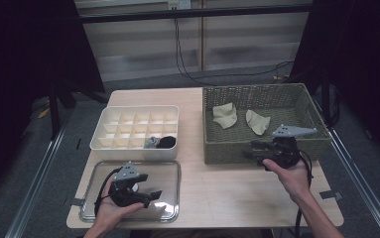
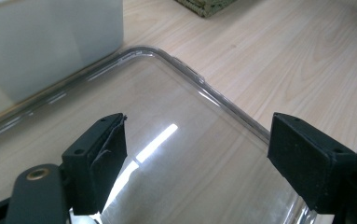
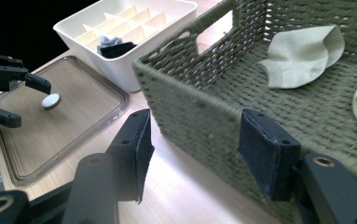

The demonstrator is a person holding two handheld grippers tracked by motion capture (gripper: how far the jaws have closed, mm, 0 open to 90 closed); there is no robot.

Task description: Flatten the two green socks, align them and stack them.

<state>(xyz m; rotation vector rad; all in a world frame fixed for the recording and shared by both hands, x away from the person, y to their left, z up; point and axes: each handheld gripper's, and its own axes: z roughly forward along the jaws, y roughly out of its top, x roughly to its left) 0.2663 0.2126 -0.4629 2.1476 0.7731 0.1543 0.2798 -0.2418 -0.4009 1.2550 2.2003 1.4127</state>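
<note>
At lower left, our left gripper (image 1: 150, 197) hovers spread and empty over the clear lid (image 1: 167, 171); we should lower it squarely, 1 jaw either side of the rim. At centre right, our right gripper (image 3: 192, 154), also spread and empty, straddles the wicker basket (image 1: 257, 148) corner, 2 cloths (image 1: 225, 115) inside.
</note>
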